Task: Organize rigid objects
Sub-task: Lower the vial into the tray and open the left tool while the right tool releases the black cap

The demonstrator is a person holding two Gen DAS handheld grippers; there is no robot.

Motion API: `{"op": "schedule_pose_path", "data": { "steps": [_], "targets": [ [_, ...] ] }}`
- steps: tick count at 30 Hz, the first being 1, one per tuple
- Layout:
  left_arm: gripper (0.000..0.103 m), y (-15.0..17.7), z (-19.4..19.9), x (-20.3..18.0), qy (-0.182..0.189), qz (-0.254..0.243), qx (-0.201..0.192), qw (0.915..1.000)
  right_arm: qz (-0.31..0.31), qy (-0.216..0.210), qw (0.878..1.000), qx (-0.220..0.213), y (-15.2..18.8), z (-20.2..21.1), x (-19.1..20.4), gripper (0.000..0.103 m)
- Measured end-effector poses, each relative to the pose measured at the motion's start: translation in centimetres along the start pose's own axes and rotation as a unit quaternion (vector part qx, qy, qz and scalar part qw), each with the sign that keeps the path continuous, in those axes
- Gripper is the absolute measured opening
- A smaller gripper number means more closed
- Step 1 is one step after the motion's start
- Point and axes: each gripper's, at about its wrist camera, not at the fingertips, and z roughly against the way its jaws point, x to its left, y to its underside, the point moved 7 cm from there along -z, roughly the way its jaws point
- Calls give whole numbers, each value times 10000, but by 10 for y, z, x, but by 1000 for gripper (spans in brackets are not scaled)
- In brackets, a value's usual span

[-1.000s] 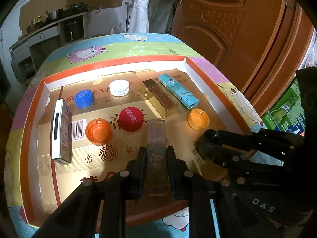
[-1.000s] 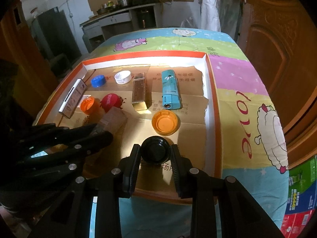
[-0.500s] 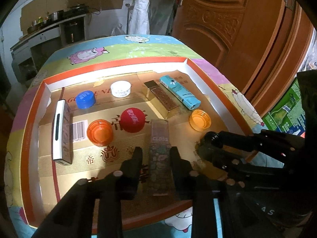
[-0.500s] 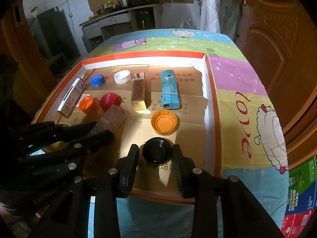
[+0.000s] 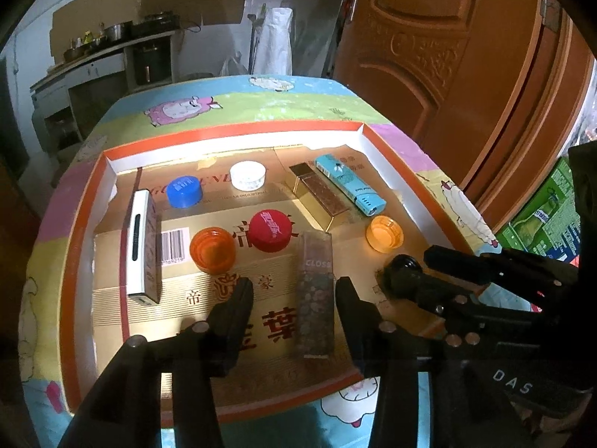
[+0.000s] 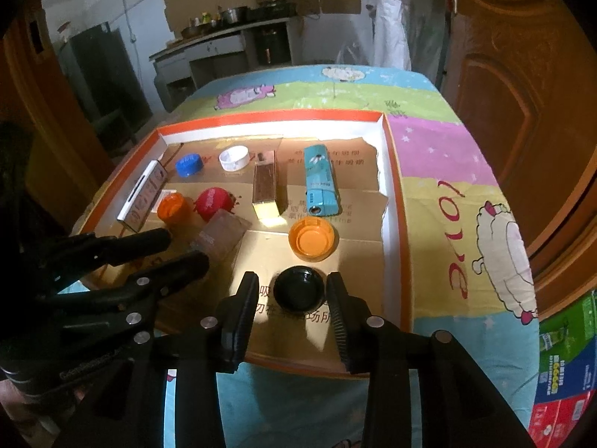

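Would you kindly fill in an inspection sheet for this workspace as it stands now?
Surface: shallow orange-rimmed tray lined with cardboard, on a cartoon tablecloth.
Job's things: four boxes and six caps lying apart; clear box and black cap nearest.
Clutter: nothing seen.
Grippers: left gripper opening, clear box between its fingers, untouched; right gripper opening around the black cap, gaps on both sides.
Cables: nothing seen.
Surroundings: wooden door, counter with pots.
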Motion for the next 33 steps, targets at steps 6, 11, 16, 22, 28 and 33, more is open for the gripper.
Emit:
{"op": "schedule_pose_path", "data": {
  "steps": [6, 11, 16, 22, 28, 33],
  "targets": [
    [46, 1, 16, 4, -128, 56, -142, 9998, -35, 38, 9999, -155, -2, 13, 3, 43],
    [46, 4, 32, 7, -242, 100, -262, 9993, -79, 36, 9997, -235, 1, 24, 8, 45],
    [46, 9, 48, 10, -299, 147, -382, 9987, -28, 49, 9994, -331, 4, 37, 18, 46],
    [46, 12, 69, 11, -366, 217, -578, 9974, 36, 109, 9988, -474, 6, 53, 29, 46],
    [46, 19, 91, 12, -475, 279, -740, 9957, 69, 132, 9980, -607, 10, 69, 39, 46],
    [46, 27, 108, 11, -514, 321, -853, 9945, 127, 178, 9973, -700, 15, 82, 48, 46]
  ]
}}
